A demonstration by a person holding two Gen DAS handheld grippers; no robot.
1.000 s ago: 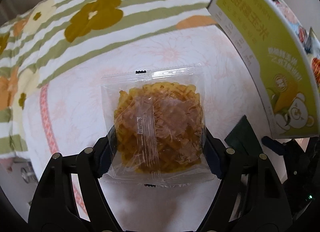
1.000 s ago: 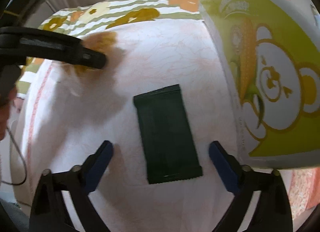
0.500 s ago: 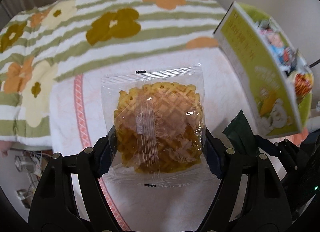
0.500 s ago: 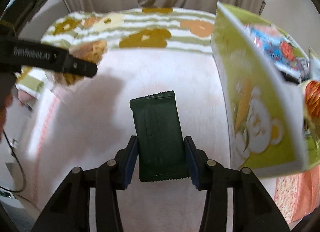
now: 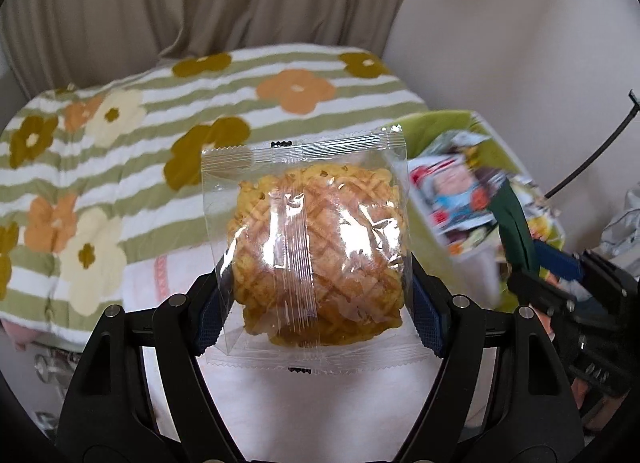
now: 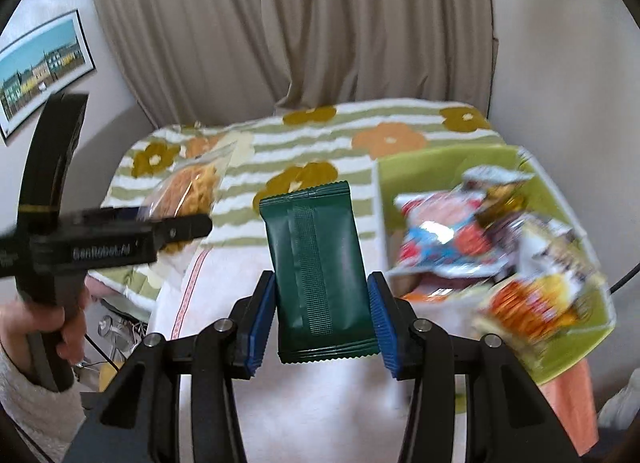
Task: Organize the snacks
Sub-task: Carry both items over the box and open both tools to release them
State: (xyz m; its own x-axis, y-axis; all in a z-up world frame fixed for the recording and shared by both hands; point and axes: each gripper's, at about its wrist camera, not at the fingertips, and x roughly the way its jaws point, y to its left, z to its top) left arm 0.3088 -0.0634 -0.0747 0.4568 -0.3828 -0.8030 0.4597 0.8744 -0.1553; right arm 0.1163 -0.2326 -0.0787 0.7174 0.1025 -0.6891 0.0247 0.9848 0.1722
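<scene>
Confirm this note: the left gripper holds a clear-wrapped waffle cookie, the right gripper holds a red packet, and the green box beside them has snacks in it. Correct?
Not quite. In the right wrist view the packet in the right gripper is dark green, not red. The rest stands: the left gripper holds the waffle cookie, and the green box has snacks.

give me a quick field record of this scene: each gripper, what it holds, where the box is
left gripper: shut on waffle pack, lifted off the bed
right gripper: shut on green pack, lifted off the bed
box: lime green, open, right of both grippers
box contents: several colourful snack bags
surface: white cloth over floral blanket
background: beige curtain
</scene>
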